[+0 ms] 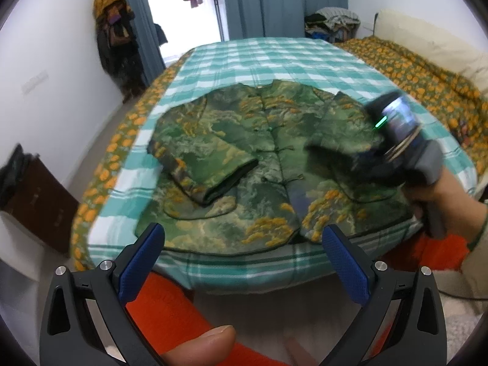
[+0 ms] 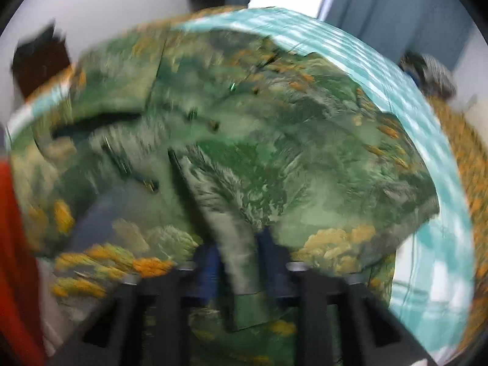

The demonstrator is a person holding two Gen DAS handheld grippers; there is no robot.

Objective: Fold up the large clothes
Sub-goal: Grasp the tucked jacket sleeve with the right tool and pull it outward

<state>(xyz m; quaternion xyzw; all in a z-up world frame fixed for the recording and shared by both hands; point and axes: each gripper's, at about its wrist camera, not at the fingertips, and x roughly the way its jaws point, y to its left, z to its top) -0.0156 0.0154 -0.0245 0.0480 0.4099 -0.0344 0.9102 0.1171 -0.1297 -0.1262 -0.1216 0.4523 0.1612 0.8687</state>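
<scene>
Green-and-gold jacket [image 1: 244, 158] spread front-up on the checked bed cover [image 1: 274, 58], hem at the near edge of the bed, one sleeve already folded in across the chest.

Right hand-held gripper [image 2: 238, 262] clamped on a ridge of the jacket's fabric — a pinched fold standing up between the blue pads [image 2: 273, 259], as seen from the right wrist; picture blurred, so exact depth of bite hard to judge. From the left wrist view, this gripper sits over the jacket's other sleeve, the one not yet folded.

Left hand-held gripper [image 1: 244, 262] wide open, holding nothing, hovering just short of the hem at the near bed edge, jacket directly ahead and below.

Step in hand, by the look of it: bringing the second sleeve over the front. To do it well:
- lift only enough to clear the body, so the layers beneath stay flat;
- carry the sleeve straight across, in line with the shoulder seam;
- lay it level with the first sleeve — no twist in the cuff;
- use the free left gripper to pin the hem if the body starts dragging.
</scene>
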